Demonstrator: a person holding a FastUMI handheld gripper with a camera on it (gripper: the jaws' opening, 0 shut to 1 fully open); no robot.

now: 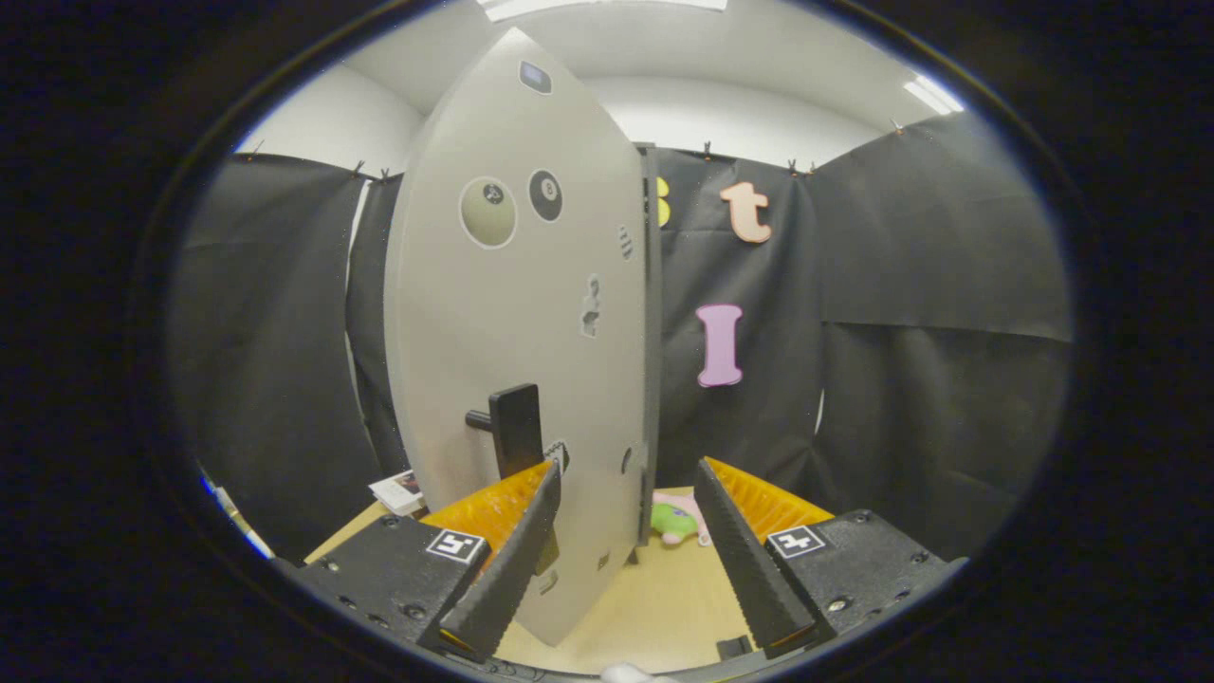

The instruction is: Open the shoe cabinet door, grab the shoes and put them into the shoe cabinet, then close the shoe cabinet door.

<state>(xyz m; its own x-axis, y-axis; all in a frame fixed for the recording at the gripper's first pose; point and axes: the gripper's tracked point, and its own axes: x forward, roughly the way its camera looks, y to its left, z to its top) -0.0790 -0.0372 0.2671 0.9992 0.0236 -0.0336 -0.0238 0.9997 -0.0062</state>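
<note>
The pale grey shoe cabinet door (517, 313) stands swung out toward me, seen nearly edge-on, with several stickers on its face. Its dark handle (515, 429) sticks out low on the door, just beyond my left finger. My gripper (626, 493) is open, and the door's free edge runs down into the gap between the fingers without either finger touching it. A small pink and green shoe (678, 520) lies on the wooden table (654, 607) beyond the fingers, just past the door's edge. The cabinet's inside is hidden behind the door.
Black cloth walls close the booth on both sides and behind. A small white booklet (398, 491) lies on the table to the left of the door. Bare wooden tabletop stretches between the fingers and the shoe.
</note>
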